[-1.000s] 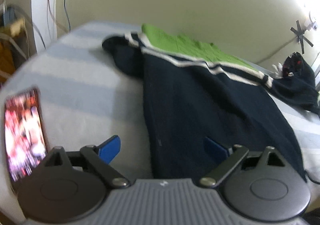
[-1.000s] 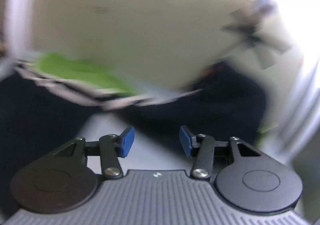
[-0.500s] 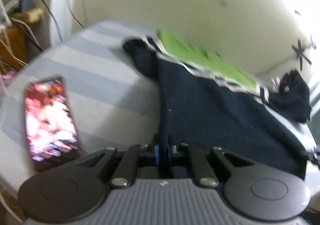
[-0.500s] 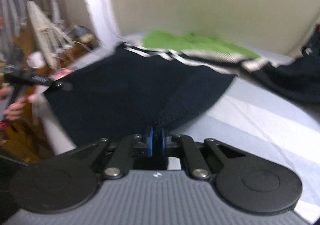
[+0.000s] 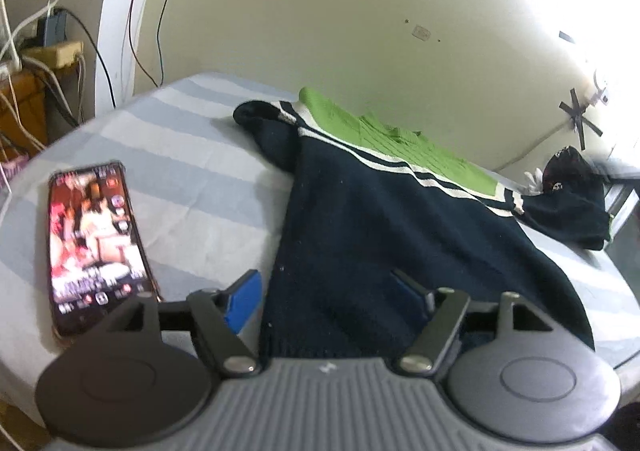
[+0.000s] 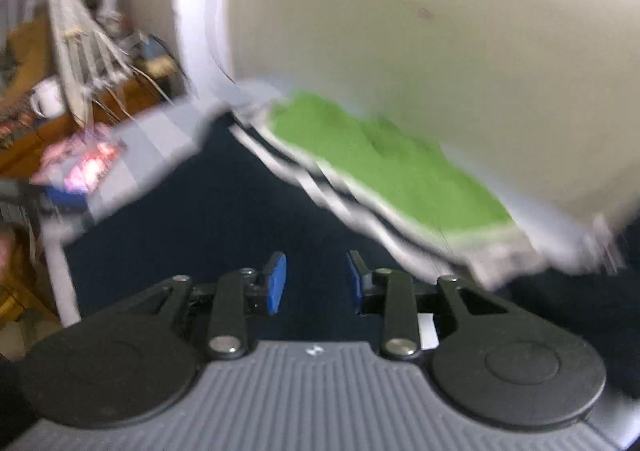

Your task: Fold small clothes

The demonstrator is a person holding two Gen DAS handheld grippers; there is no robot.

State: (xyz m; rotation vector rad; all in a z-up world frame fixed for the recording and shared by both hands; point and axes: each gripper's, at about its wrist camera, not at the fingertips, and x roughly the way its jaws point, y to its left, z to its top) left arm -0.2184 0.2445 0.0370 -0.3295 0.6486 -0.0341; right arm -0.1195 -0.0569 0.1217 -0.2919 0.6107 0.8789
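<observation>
Half a second ago both pairs of jaws were pinched on the hem of the navy sweater; now both stand spread and hold nothing, and the knit lies flat again. The left gripper [image 5: 326, 293] hovers at the near edge of the bed [image 5: 192, 187], one blue pad over the striped sheet, the other over dark cloth, with the sweater's straight left side edge running between them. The sweater [image 5: 384, 235] is a thick, matte knit, navy in the body, crossed by two thin white bands below a ribbed lime-green yoke that lies toward the far edge by the wall. One sleeve is bunched at the far left of the garment; the other trails toward the right edge, where a dark crumpled garment [image 5: 572, 203] sits. A glossy rectangular smartphone [image 5: 94, 243] with a lit screen lies flat near the left edge, well apart from the knit. The right gripper [image 6: 316, 283] hangs over the navy body of the sweater; its view is smeared with motion blur.
</observation>
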